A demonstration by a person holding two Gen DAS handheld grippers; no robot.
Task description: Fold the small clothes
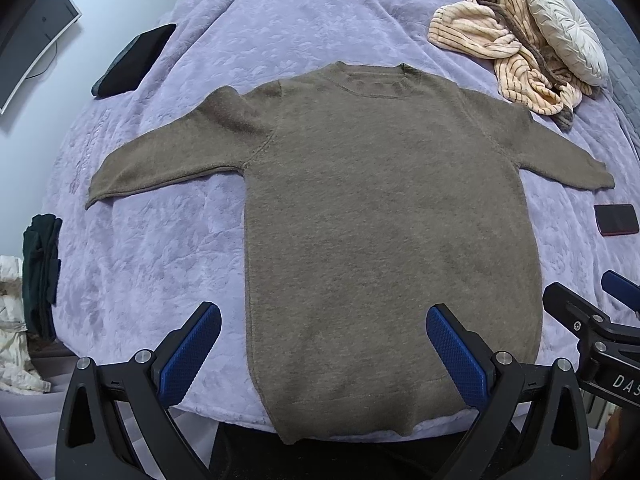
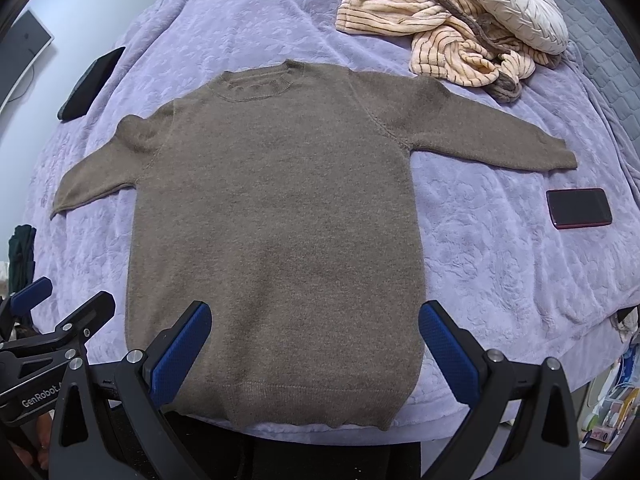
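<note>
sweater (image 1: pixel 384 216): matt fuzzy brown knit | bed cover (image 1: pixel 168 264): plush embossed lilac | tool pads (image 1: pixel 456 356): textured blue rubber | phone (image 2: pixel 579 208): glossy

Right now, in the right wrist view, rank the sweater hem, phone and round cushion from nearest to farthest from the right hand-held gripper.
1. Sweater hem, between the open fingers of the right hand-held gripper.
2. Phone, right side, mid-bed.
3. Round cushion, far right corner.
</note>
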